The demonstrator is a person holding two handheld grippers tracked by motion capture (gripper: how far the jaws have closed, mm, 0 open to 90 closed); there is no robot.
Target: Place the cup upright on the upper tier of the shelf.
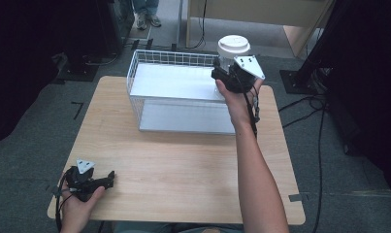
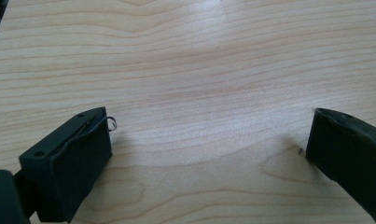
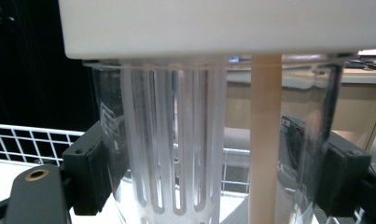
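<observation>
**High view: a cup held over the basket**

The right gripper holds a clear cup with a white lid. Its jaws squeeze the cup's sides. The cup hangs above the far right corner of the white wire basket. The left gripper rests near the front left corner of the wood surface. Its jaws are wide apart with nothing between them.
</observation>
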